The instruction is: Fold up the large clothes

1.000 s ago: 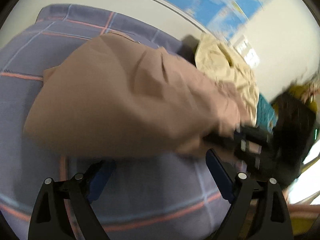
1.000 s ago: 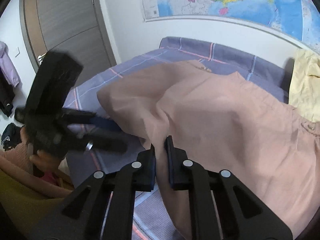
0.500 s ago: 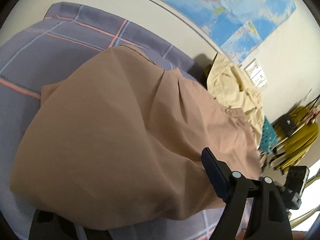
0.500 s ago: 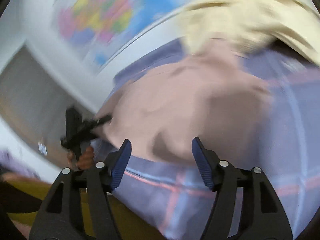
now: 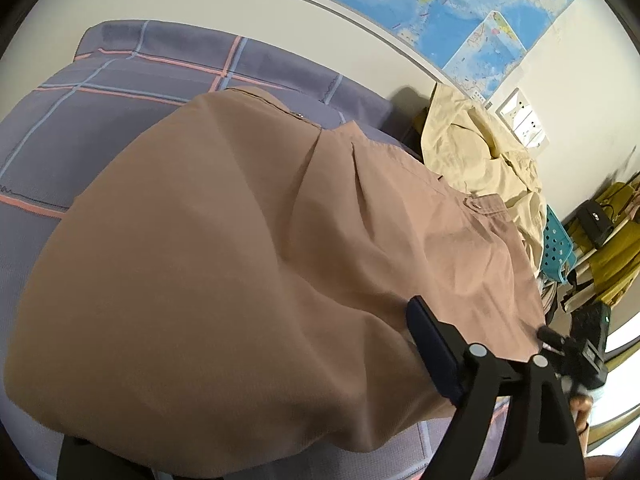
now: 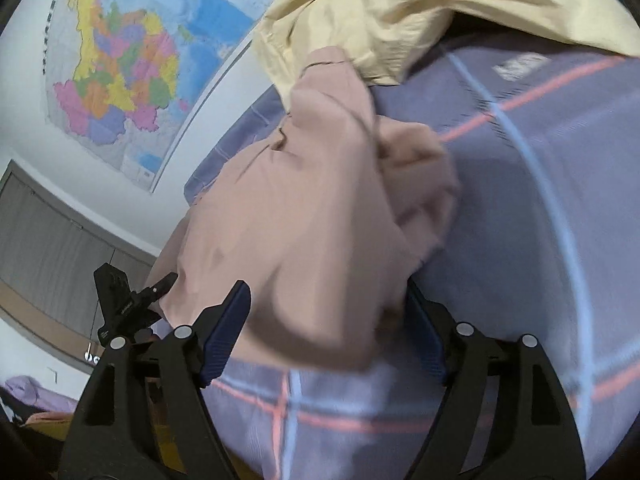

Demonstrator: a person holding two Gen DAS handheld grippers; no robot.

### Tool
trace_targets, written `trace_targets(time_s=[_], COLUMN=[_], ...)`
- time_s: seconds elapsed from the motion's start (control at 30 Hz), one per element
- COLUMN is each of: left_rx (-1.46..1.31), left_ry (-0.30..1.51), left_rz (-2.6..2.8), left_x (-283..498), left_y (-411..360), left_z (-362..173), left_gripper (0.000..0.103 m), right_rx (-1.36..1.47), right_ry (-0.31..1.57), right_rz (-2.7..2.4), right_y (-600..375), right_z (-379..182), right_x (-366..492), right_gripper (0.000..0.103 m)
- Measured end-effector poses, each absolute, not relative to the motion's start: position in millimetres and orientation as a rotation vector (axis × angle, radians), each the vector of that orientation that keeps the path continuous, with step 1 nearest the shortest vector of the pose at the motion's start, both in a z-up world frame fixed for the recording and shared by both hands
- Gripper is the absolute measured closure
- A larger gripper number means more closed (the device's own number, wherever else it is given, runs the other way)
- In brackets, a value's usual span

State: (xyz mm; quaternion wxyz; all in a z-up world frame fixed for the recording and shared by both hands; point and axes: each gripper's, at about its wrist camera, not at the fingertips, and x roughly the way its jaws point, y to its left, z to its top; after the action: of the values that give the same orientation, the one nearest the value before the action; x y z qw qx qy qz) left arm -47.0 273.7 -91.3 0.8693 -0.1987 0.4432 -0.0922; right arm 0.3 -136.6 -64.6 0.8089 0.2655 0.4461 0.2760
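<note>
A large tan garment (image 5: 260, 248) lies spread on the bed and fills most of the left wrist view. My left gripper (image 5: 312, 328) is at its near edge, jaws wide and opening. The cloth drapes over and hides the left finger, while the right finger (image 5: 432, 356) shows bare; neither presses it. In the right wrist view the tan garment (image 6: 304, 216) lies bunched, its near fold between the spread fingers of my right gripper (image 6: 324, 336). Those jaws are opening too and do not pinch it. The left gripper (image 6: 132, 304) shows at the garment's far left edge.
The bed has a purple plaid sheet (image 5: 120, 92) and stands against a wall with a map (image 6: 120, 52). A cream-yellow garment (image 5: 480, 160) is heaped at the bed's right end. Beyond it are a blue perforated basket (image 5: 556, 240) and a rack with yellow-green clothes (image 5: 616, 248).
My right gripper was shut on the tan cloth, then let go, rolled and swung to the garment's right end. The cloth dropped over my left gripper's left finger.
</note>
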Motion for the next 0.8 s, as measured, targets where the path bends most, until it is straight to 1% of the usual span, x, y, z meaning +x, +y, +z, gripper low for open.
trace_targets(time_s=[0.23, 0.33, 0.4, 0.43, 0.47, 0.5, 0.53, 0.57, 0.63, 0.73, 0.8], left_rx=[-0.338, -0.333, -0.347, -0.348, -0.338, -0.323, -0.313, -0.304, -0.294, -0.297, -0.294], left_ry=[0.928, 0.932, 0.930, 0.928, 0.925, 0.923, 0.922, 0.922, 0.926, 0.935, 0.936], left_rz=[-0.187, -0.180, -0.167, -0.162, -0.154, -0.141, -0.130, -0.120, -0.106, -0.097, -0.089], left_x=[-40, -37, -34, -33, -32, -32, -31, -31, -30, -27, -26], left_y=[264, 264, 264, 263, 261, 259, 258, 258, 258, 258, 257], left_z=[-93, -93, -93, -93, -93, -93, -93, -93, -93, -92, -92], left_gripper=[0.019, 0.019, 0.019, 0.019, 0.019, 0.020, 0.023, 0.028, 0.031, 0.032, 0.032], right_rx=[0.544, 0.596, 0.590, 0.584, 0.567, 0.569, 0.593, 0.609, 0.622, 0.629, 0.627], right_ry=[0.971, 0.970, 0.969, 0.970, 0.975, 0.985, 0.992, 0.992, 0.989, 0.991, 0.987], right_rz=[0.692, 0.729, 0.732, 0.726, 0.721, 0.713, 0.721, 0.725, 0.728, 0.737, 0.733], right_y=[-106, -103, -99, -98, -97, -97, -99, -101, -103, -104, -103], right_z=[-67, -68, -68, -68, -69, -73, -76, -79, -80, -81, -80], right_x=[29, 38, 42, 43, 44, 44, 45, 46, 46, 49, 49], right_gripper=[0.027, 0.027, 0.030, 0.039, 0.053, 0.060, 0.072, 0.073, 0.072, 0.067, 0.066])
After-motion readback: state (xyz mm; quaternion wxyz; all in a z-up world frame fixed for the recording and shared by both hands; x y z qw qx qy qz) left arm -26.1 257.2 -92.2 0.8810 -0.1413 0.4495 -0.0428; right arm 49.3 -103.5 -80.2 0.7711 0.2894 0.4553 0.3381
